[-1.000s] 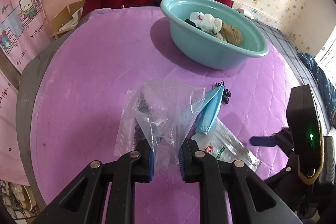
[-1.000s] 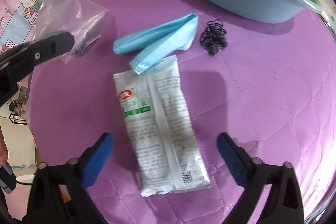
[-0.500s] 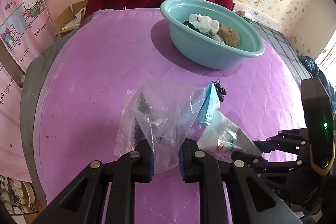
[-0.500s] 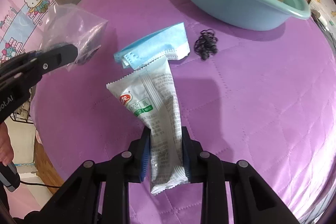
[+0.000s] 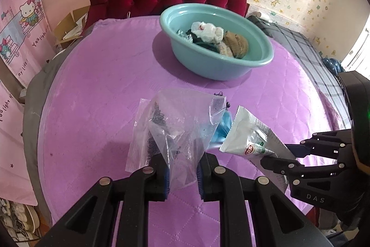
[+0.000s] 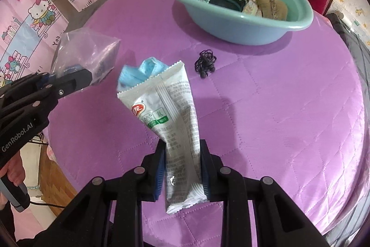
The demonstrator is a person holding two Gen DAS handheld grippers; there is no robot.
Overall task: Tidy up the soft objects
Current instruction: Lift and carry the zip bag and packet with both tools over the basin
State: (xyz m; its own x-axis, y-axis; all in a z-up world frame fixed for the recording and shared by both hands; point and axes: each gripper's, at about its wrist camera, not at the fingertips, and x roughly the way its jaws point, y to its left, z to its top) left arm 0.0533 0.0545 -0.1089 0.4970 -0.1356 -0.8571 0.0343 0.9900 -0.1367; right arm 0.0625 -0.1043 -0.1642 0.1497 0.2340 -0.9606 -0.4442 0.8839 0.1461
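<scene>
Left claw (image 5: 182,174): pads pinched tight on the clear plastic bag (image 5: 182,122), held raised above the purple quilted bedspread (image 5: 97,89).
Clear plastic bag: crumpled and transparent, with dark crumbs inside; a flat zip-seal strip hangs down its left side. Long axis runs away from the claw, mouth end farthest out and rumpled.
Blue face mask (image 6: 145,71): pale blue pleated cloth, bunched; it sits at the far end of the white packet, and whether it rests on the bedspread or hangs on the packet cannot be told.
White packet (image 6: 175,119): soft sealed pouch with serrated end seams, a red logo, a green band and fine grey print. Long axis points away from the right claw and leans left, its far seam uppermost against the mask; the near end sticks out below the pads. It is off the bedspread.
Right claw (image 6: 182,170): jaws have just closed in and stand narrow, blue pads pressing the packet's lower third from both sides.
Black hair ties (image 6: 205,63): small tangled cluster lying on the bedspread, between the packet and the basin.
Teal basin (image 6: 233,31): oval plastic tub at the far side of the bedspread, holding white crumpled tissue, dark cloth and a brown pouch.
</scene>
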